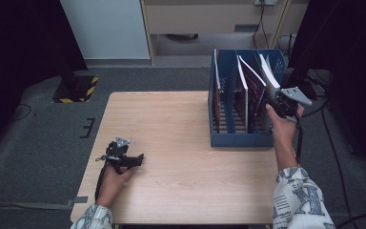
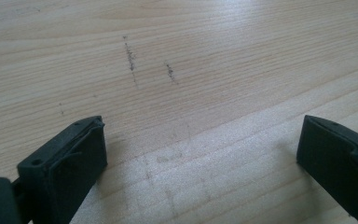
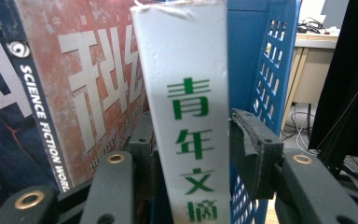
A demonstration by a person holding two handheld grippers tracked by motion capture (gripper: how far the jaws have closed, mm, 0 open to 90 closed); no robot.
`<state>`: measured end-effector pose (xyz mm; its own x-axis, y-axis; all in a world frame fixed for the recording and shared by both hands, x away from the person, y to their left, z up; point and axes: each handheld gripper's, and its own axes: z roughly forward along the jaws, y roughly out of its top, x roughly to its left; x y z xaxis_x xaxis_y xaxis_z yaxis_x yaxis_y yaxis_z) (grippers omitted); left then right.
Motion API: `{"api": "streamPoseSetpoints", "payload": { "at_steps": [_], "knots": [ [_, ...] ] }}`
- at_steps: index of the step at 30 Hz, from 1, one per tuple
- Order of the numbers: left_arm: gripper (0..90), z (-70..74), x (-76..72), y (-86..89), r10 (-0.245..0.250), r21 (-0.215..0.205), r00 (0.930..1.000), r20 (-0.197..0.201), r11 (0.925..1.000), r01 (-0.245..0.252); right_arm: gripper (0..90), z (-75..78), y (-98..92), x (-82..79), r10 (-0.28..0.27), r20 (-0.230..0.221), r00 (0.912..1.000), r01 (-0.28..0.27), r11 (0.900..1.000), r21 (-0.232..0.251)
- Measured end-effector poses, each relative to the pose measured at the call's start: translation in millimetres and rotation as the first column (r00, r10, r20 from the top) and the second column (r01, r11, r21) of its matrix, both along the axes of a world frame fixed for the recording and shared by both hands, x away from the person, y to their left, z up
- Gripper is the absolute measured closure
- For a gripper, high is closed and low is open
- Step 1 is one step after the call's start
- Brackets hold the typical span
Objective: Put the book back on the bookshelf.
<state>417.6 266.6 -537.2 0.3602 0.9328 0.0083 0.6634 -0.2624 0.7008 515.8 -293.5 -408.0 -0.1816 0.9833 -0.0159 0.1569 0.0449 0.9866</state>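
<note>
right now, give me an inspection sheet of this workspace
surface: wooden table, faint dark scuffs.
job's things: blue file rack at the table's far right edge, holding magazines; white book with green characters in the rightmost slot.
clutter: nothing seen.
grippers: left gripper open, low over bare table; right gripper straddles the white book's spine, gap at one jaw, so open.
cables: one trails from each gripper; more on the floor.
surroundings: grey carpet, black curtains, striped stand base.

An office-like recording space is showing here: grey carpet (image 1: 38, 143) is running under a pale wooden surface (image 1: 171, 138). A blue file rack (image 1: 240, 138) is holding magazines (image 1: 255, 90), with cables (image 1: 333, 138) trailing and a desk (image 3: 314, 70) standing behind.
</note>
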Motion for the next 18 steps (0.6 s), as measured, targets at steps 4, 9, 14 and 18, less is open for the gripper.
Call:
{"api": "streamPoseSetpoints", "payload": {
  "at_steps": [4,9,14,18],
  "knots": [
    [0.6,0.0,0.0,0.0,0.000,0.001,1.0000,0.000,1.0000,0.000,54.8,0.4,-1.6,-2.7,-0.003,-0.005,1.0000,0.003,1.000,-0.011],
    [0.6,0.0,0.0,0.0,0.000,0.000,1.0000,0.000,1.0000,0.000,54.6,1.6,-3.5,-5.9,-0.001,-0.009,1.0000,0.001,1.000,-0.017],
    [0.6,0.0,0.0,0.0,0.000,0.000,1.0000,0.000,1.0000,0.000,56.2,1.2,-4.2,-7.6,0.003,-0.009,1.0000,-0.003,1.000,-0.022],
    [0.6,0.0,0.0,0.0,0.000,0.000,1.0000,0.000,1.0000,0.000,58.0,-0.1,-4.0,-8.8,0.005,-0.012,0.9999,-0.005,1.000,-0.024]
  ]
}}
